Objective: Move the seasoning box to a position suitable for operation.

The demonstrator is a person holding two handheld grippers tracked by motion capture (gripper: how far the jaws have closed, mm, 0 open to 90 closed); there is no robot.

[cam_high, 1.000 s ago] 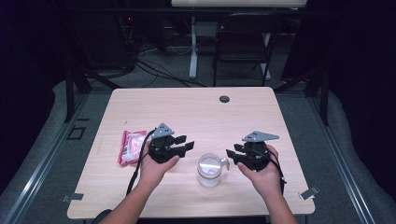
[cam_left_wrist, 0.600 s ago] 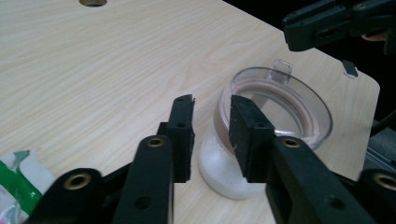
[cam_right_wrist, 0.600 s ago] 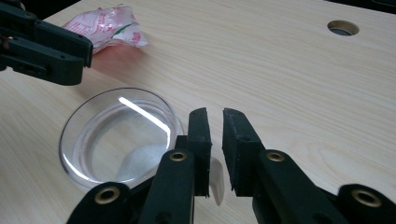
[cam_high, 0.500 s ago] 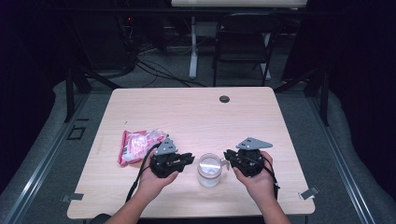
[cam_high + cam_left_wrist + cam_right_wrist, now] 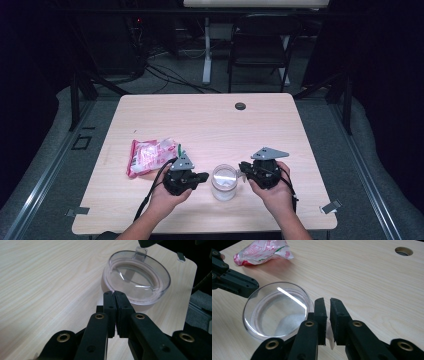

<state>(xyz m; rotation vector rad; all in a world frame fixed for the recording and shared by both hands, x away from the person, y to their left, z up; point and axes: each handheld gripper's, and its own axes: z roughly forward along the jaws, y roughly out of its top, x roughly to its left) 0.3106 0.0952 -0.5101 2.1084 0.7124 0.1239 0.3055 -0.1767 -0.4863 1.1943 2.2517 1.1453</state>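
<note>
Drawn in from either side of the tub (image 5: 224, 181) since a second ago, jaws closing on the way. Now flanking it at the near middle of the table (image 5: 210, 125), with the snack bag (image 5: 150, 156) well off to the left. Probably the start of getting the lid off.

Left gripper (image 5: 115, 293): pressed fully together, tips at the tub's rim, nothing visible between them. Right gripper (image 5: 328, 301): narrowed to a slit, apparently pinching the lid's clear tab (image 5: 329, 336), though whether firmly enough to peel is hard to tell.
</note>
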